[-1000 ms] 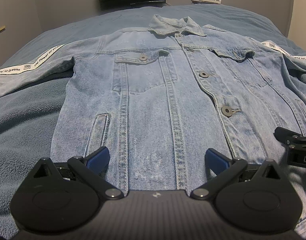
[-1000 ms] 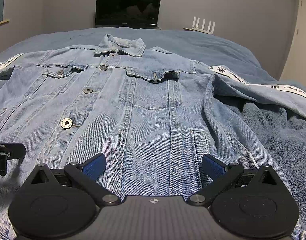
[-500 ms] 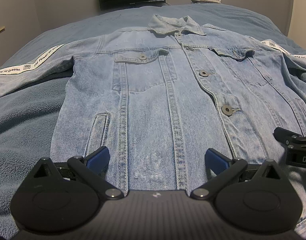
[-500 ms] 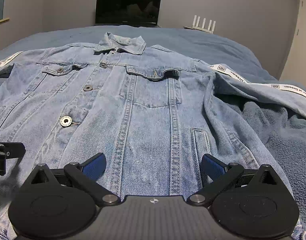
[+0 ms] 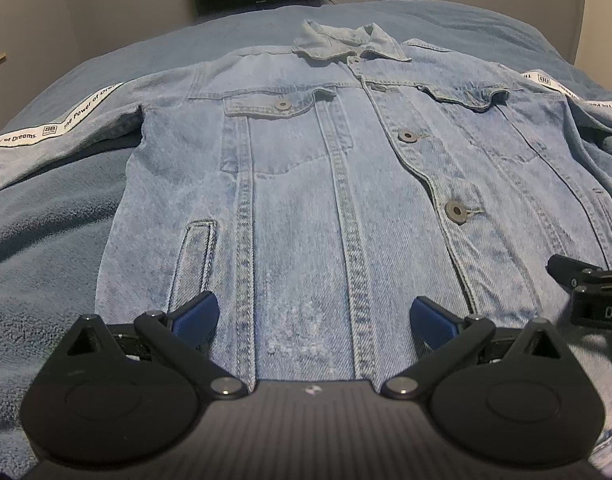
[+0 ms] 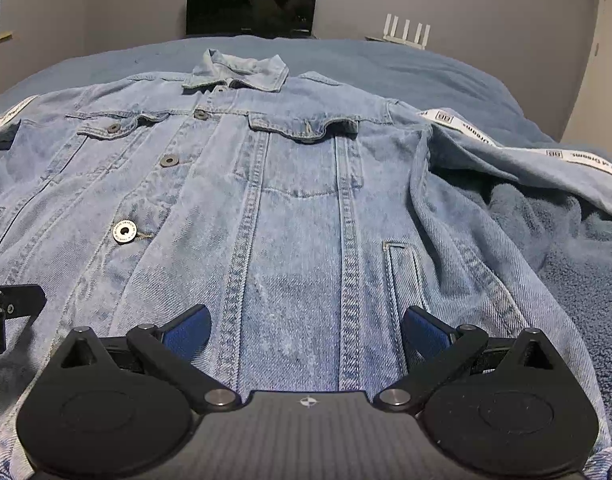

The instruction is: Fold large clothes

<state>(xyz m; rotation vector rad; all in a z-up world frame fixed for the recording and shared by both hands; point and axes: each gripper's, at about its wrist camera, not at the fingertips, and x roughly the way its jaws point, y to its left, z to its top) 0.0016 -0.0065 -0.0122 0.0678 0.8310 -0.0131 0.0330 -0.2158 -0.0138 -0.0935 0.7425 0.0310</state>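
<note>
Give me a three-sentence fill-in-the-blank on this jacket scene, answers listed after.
1. The denim jacket lies front side ___ on the blue blanket.
2. Both the left gripper and the right gripper have their jaws ___.
3. Each sleeve carries a ___ printed stripe.

Answers: up; open; white

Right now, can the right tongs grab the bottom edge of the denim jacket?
Probably yes. The right tongs are open over the denim jacket near its bottom edge, with only flat cloth between the blue pads. Nothing blocks them; the left tongs sit off to the side.
</note>
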